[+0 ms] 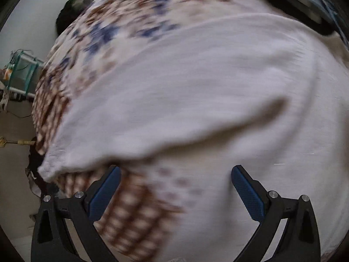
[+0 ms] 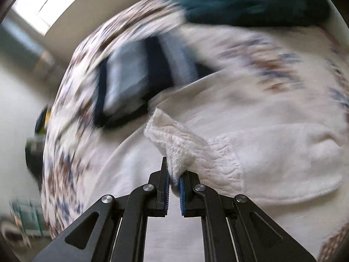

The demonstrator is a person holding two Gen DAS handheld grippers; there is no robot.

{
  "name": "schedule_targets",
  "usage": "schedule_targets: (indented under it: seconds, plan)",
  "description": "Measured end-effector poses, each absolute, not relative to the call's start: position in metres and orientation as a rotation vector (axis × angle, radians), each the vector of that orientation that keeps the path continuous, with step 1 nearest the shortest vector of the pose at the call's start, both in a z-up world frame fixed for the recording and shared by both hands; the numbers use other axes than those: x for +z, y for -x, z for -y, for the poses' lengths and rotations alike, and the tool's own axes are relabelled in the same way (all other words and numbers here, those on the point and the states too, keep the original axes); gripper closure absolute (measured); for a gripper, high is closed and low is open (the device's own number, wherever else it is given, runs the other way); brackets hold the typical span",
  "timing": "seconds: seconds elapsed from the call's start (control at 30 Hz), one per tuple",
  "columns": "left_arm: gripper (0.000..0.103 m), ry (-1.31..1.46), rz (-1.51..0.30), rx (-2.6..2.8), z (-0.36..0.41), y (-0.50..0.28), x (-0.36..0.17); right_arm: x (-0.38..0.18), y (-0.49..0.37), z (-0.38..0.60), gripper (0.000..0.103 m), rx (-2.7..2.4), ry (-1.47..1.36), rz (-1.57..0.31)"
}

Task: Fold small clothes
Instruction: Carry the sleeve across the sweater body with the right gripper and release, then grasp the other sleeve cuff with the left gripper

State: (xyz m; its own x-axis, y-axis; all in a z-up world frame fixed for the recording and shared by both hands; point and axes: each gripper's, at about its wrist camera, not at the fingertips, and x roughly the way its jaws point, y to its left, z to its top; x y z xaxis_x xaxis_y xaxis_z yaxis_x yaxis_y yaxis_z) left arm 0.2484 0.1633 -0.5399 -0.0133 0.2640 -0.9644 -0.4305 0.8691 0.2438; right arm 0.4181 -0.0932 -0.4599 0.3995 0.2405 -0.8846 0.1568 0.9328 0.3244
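A white knitted garment (image 1: 196,83) lies spread over a patterned cloth (image 1: 122,21) with brown and blue marks. In the left wrist view my left gripper (image 1: 175,174) hangs open just above the cloth, below a fold of the garment, with nothing between its blue pads. In the right wrist view the same white garment (image 2: 272,135) fills the middle. My right gripper (image 2: 174,174) is shut on its fleecy ribbed edge (image 2: 174,135), which is lifted and bunched between the pads. Both views are blurred by motion.
A folded blue-grey and black item (image 2: 130,80) lies on the patterned cloth (image 2: 72,100) beyond the garment, with a dark teal piece of clothing (image 2: 250,2) farther back. A green wire basket (image 1: 21,72) stands off the left edge of the surface, over a pale floor.
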Motion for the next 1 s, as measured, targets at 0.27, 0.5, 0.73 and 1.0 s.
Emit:
schedule_targets:
  seconds: [0.27,0.5,0.73,1.0]
  plan:
    - [0.0,0.241,-1.488,0.632,-0.248,-0.211,-0.544,-0.524,-0.413,-0.078,0.095,0.145,-0.157,-1.242]
    - [0.0,0.349,-1.471,0.664,-0.281,-0.187,-0.544,-0.548,-0.42,-0.093,0.079,0.22,-0.203,-1.419]
    - [0.0,0.747,-1.421,0.723,-0.329,-0.126,-0.547,-0.506,-0.382,0.027,0.039,0.142,-0.402,-1.433]
    - [0.0,1.504,-1.033,0.863,-0.392,-0.05,-0.593,-0.507,-0.335,0.162,0.039,-0.252,-0.247,-1.416]
